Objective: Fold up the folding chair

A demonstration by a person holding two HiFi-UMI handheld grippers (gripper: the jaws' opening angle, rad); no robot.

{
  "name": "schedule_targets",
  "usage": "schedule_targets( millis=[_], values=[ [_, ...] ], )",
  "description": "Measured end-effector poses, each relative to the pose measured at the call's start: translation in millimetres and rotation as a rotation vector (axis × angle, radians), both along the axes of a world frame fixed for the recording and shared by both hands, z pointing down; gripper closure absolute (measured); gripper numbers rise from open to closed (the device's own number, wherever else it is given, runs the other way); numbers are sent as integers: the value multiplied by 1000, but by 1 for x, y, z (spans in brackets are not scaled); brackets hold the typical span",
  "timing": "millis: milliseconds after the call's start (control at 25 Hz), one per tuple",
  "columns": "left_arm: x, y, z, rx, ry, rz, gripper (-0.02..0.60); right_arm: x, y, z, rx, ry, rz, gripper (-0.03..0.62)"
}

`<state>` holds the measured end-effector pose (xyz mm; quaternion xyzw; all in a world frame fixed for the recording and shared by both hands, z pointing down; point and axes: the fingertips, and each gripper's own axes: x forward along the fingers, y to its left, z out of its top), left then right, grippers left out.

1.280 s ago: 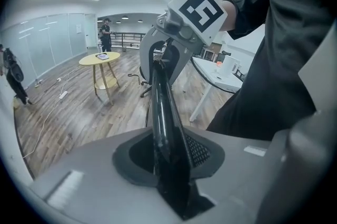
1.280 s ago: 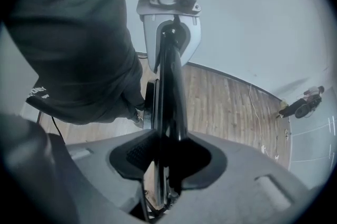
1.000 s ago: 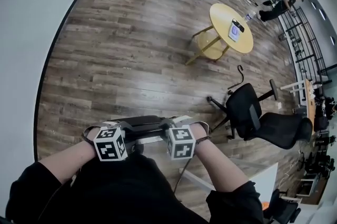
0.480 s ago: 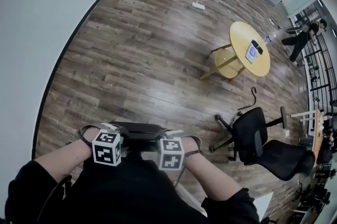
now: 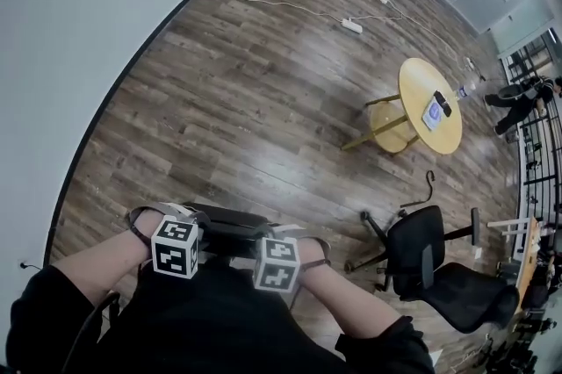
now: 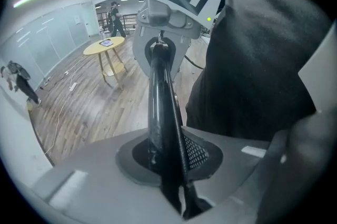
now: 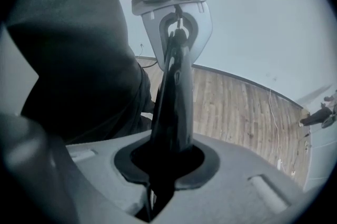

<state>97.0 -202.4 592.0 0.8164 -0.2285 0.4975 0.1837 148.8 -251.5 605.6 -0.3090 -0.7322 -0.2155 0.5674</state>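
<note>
Both left claw (image 6: 174,186) and right claw (image 7: 160,181), just closing, pinch the chair bar (image 6: 160,102); its slick tube could slip out.

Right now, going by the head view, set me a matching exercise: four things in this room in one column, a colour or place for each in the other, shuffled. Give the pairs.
Things
1. round table
2. office chair
3. power strip
4. folding chair's bar

Descriptions
A. white, on the floor far up the room, with a cable running from it
B. black, on a wheeled base, just below the table in the view
C. yellow top with small items lying on it
D. black, lowest in the view, closest to the person

Pairs: 1-C, 2-B, 3-A, 4-D
</note>
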Motion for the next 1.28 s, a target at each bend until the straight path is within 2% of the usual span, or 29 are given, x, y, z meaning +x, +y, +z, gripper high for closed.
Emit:
schedule_targets(
  millis=[400, 760, 1040, 1280],
  values=[
    [-19, -1, -6, -20, -7, -124, 515, -24, -7, -9, -9, -53, -57, 553],
    [-49, 11, -15, -42, 18, -212, 515, -58, 5, -22, -40, -29, -132, 556],
    [-92, 34, -24, -58, 31, -284, 515, -104, 23, -31, -44, -10, -218, 556],
    [-144, 60, -32, -61, 22, -366, 514, -163, 45, -37, -48, -17, -301, 556]
  ],
)
